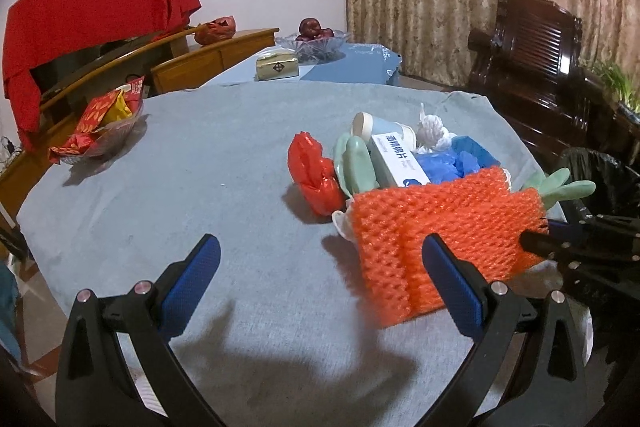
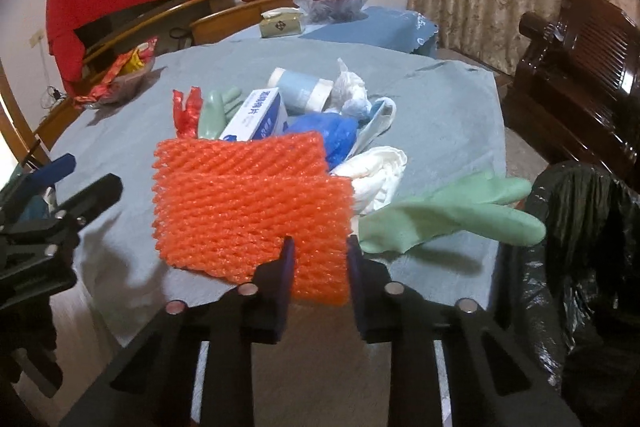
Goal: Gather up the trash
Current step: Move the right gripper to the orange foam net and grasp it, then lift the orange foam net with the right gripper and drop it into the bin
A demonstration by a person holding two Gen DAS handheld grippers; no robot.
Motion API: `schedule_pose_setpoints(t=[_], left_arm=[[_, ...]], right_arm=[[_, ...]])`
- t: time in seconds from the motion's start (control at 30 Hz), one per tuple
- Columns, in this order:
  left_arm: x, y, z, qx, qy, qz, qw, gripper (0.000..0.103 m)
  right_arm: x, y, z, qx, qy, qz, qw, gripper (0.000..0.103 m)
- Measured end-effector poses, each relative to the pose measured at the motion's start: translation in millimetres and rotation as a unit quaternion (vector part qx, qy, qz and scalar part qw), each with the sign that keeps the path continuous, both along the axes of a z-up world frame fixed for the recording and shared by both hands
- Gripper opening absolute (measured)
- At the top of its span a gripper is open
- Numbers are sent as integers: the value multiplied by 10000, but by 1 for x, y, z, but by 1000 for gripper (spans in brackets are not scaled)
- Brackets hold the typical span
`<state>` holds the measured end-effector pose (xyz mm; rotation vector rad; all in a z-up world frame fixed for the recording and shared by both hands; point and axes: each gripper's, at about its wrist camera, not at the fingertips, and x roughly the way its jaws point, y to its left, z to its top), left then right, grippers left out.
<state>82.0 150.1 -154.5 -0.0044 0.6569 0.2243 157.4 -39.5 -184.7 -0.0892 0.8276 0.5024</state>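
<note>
My right gripper (image 2: 320, 259) is shut on the corner of an orange foam net (image 2: 248, 211) and holds it up above the table's near edge; the net also shows in the left wrist view (image 1: 440, 239). My left gripper (image 1: 320, 275) is open and empty over the grey tablecloth (image 1: 200, 187), left of the net. Behind the net lies a pile of trash: a white and blue box (image 2: 256, 115), a green rubber glove (image 2: 452, 215), blue plastic (image 2: 332, 135), a red bag (image 1: 312, 175), a paper cup (image 2: 300, 87) and white crumpled plastic (image 2: 376, 175).
A black trash bag (image 2: 580, 267) stands open at the table's right edge. A glass dish of red wrappers (image 1: 104, 127) sits at the far left. A tissue box (image 1: 276, 67) and fruit bowl (image 1: 316, 39) sit on a far table. A dark wooden chair (image 1: 540, 59) stands right.
</note>
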Motion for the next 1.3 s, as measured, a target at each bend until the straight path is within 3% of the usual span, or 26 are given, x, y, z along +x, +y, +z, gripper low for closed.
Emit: schedule_pose_setpoints(t=[0.33,0.53,0.67,0.83,0.97,1.0,1.07,1.3], left_arm=[[-5,-13,1,48,-13,-129,9999,98],[-1,-17,-8,-34,71,-202,9998,94],[11,-23,-23,-125,289,-366,9988,78],[28,-26,-45,-413,581,-498,9962,70],[36,-27,-54,-719,730,-749,9919,33],[36,-29,-54,-714,739,-788,9916,20],[33,-33,-53,-611,704,-817,9923,6],[11,-38,-22,-539,319,-856,9944,5]], right_arm=[[-16,-25,20,210,-193,-189,9994,13],[-15,-45,26,64,-316,-521,9981,12],[-10,-54,20,85,-192,-647,9977,12],[-5,-52,14,76,-120,-607,9981,12],[-4,-51,11,95,-81,-563,9983,12],[-3,-51,12,114,-76,-551,9984,12],[-4,-53,15,151,-84,-551,9983,13],[-13,-58,37,260,-308,-543,9977,12]])
